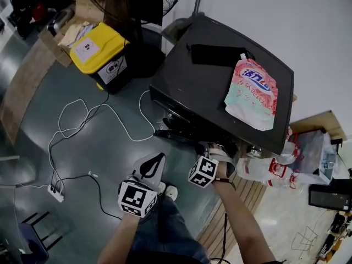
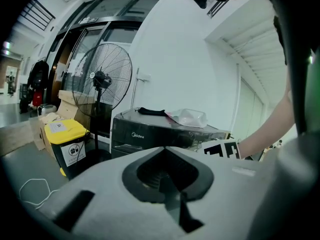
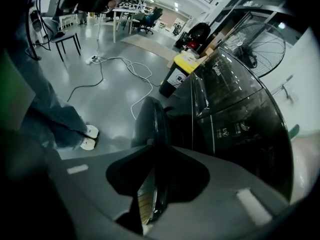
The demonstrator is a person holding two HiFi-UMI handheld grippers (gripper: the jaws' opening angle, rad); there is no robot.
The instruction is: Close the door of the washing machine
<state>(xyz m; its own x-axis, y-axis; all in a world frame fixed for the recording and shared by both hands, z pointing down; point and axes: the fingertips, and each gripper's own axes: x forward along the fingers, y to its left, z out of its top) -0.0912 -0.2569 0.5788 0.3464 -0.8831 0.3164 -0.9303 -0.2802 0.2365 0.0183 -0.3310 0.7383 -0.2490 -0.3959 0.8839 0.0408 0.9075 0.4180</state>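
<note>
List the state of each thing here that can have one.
washing machine door: open, swung outward
right gripper: shut on the door's edge
left gripper: shut, empty
yellow bin: lid down
detergent pouch: lying flat on the machine's top

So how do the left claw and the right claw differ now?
The left claw is shut and empty; the right claw clamps the washing machine door edge. The left claw hangs clear of the washing machine; the right claw is at its front. Both carry marker cubes.
</note>
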